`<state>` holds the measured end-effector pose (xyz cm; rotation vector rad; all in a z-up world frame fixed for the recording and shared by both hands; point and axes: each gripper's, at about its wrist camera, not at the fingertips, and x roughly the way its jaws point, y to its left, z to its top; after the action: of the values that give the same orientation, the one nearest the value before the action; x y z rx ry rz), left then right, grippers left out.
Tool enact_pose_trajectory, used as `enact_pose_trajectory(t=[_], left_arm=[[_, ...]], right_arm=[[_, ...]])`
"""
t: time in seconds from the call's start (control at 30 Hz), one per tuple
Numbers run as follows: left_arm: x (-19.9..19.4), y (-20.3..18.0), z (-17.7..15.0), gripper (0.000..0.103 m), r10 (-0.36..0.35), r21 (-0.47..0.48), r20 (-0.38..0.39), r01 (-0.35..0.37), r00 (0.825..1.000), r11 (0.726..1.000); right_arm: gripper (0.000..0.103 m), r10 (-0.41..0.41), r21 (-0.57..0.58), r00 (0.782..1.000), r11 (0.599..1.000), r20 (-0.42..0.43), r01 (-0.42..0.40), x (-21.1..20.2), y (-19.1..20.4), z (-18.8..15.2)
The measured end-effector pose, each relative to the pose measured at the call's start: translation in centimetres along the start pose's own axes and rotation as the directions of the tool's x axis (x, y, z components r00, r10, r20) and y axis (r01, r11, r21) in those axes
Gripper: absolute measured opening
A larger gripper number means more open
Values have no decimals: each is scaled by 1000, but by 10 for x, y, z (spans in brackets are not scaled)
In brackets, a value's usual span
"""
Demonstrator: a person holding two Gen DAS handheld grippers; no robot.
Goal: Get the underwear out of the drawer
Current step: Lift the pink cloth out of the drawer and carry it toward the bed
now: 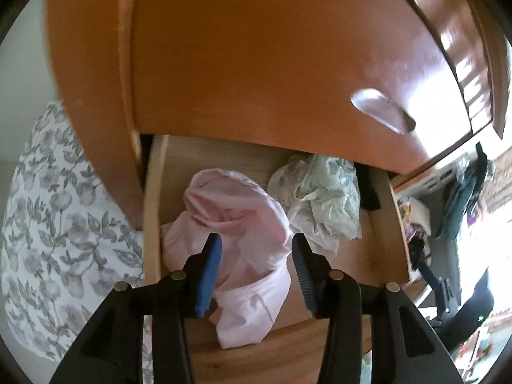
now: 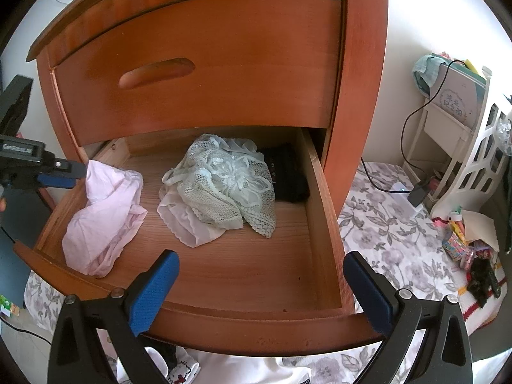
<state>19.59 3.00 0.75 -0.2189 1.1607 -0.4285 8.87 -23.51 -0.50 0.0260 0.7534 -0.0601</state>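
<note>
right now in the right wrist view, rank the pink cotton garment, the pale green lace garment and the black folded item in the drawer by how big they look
1. Pale green lace garment, widest spread.
2. Pink cotton garment, only slightly smaller; it lies nearer the camera, so this ranking is unsure.
3. Black folded item, smallest, though partly hidden behind the lace.

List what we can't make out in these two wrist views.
- Black garment: mostly hidden behind the lace underwear in the right wrist view; type unclear.
- Drawer back: covered by the upper drawer front, both views.
- Left gripper: in the left wrist view its fingers flank the pink underwear; contact unclear.
- Pink underwear: lower end hangs over the drawer's front, hidden, right wrist view.
- Left wrist view: motion-blurred.
</note>
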Motion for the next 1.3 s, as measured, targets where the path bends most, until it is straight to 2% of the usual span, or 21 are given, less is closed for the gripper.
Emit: enact_pose_trajectory(t=[0.13, 0.27, 0.47, 0.5, 0.53, 0.6, 0.63, 0.73, 0.8, 0.97, 1.1, 1.3], left_arm=[[24, -11, 5, 49, 51, 51, -62, -47, 997, 998], [49, -12, 10, 49, 118, 67, -127, -110, 985, 992], [69, -8, 10, 49, 143, 61, -188, -133, 972, 989], [71, -6, 10, 45, 144, 60, -195, -135, 970, 989], [72, -5, 10, 35, 141, 58, -199, -132, 970, 989], [73, -2, 11, 26, 124, 46, -203, -117, 971, 992], [72, 0, 10, 18, 108, 39, -196, -102, 975, 994], [65, 5, 7, 13, 67, 20, -166, -64, 984, 998], [60, 8, 4, 11, 44, 4, -146, -43, 988, 999], [37, 14, -10, 10, -28, -48, -43, 26, 999, 999], [19, 16, -22, 10, -120, -89, 50, 124, 991, 988], [-7, 10, -21, 10, -178, -91, 148, 192, 973, 977]], right_arm=[[103, 2, -1, 1000, 1000, 1, -2, 0, 0, 0], [103, 5, -1, 1000, 1000, -2, -5, 1, 0, 1], [103, 6, -1, 1000, 1000, -4, -6, 1, -1, 1], [103, 6, -1, 1000, 1000, -4, -6, 1, -1, 1], [103, 6, -1, 1000, 1000, -4, -6, 1, -1, 1], [103, 6, -1, 1000, 1000, -5, -6, 1, -1, 1], [103, 5, -1, 1000, 1000, -5, -5, 1, -1, 1], [103, 4, 0, 1000, 1000, -6, -4, 1, -1, 1], [103, 0, 1, 1000, 1000, -8, 0, 0, -1, 1], [103, -11, 5, 1000, 1000, -10, 11, -5, -2, 1], [103, -19, 0, 1000, 1000, 3, 19, -13, -1, 3], [103, -26, 2, 1000, 1000, 17, 26, -27, 0, 5]])
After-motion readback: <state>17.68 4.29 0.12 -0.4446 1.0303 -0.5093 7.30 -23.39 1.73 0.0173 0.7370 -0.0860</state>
